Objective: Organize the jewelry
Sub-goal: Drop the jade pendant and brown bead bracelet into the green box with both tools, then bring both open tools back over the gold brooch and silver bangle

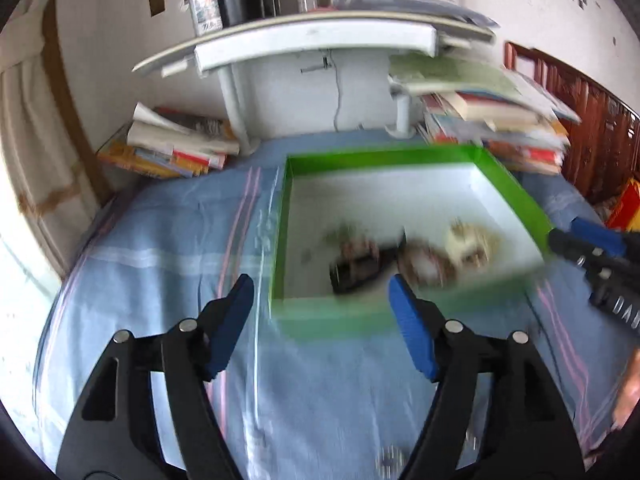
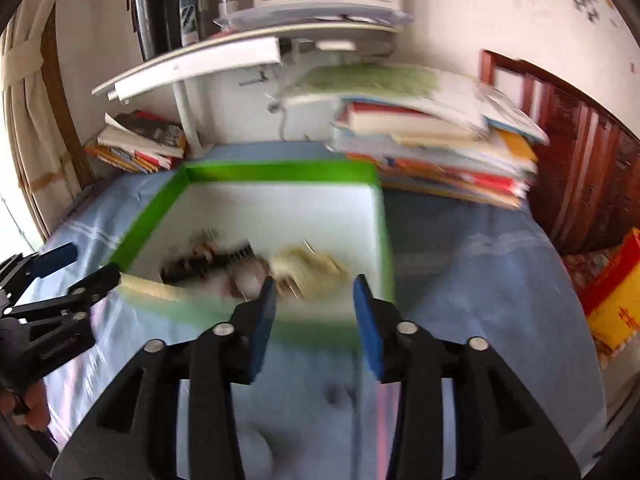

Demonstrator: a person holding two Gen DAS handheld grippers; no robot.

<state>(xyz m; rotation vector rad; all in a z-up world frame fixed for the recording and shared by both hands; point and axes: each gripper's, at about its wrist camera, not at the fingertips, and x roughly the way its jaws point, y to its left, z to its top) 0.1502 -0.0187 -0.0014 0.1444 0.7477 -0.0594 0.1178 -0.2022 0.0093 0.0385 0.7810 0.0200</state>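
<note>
A green box (image 1: 298, 216) with a white floor lies on the blue cloth; it also shows in the right wrist view (image 2: 280, 172). Blurred jewelry (image 1: 420, 252) lies in it: a dark piece (image 2: 208, 264), pinkish beads and a cream-gold piece (image 2: 308, 266). My left gripper (image 1: 322, 300) is open and empty, just before the box's near wall. My right gripper (image 2: 314, 300) is open and empty at the box's near right corner. The right gripper shows at the right edge of the left wrist view (image 1: 588, 248). The left gripper shows at the left of the right wrist view (image 2: 68, 272).
Stacks of books stand behind the box on the left (image 1: 172, 144) and right (image 2: 436, 148). A white desk (image 1: 320, 44) rises at the back. A dark wooden bed frame (image 2: 580, 176) and a red-yellow bag (image 2: 616, 300) are on the right. A small metal item (image 1: 390, 460) lies on the cloth.
</note>
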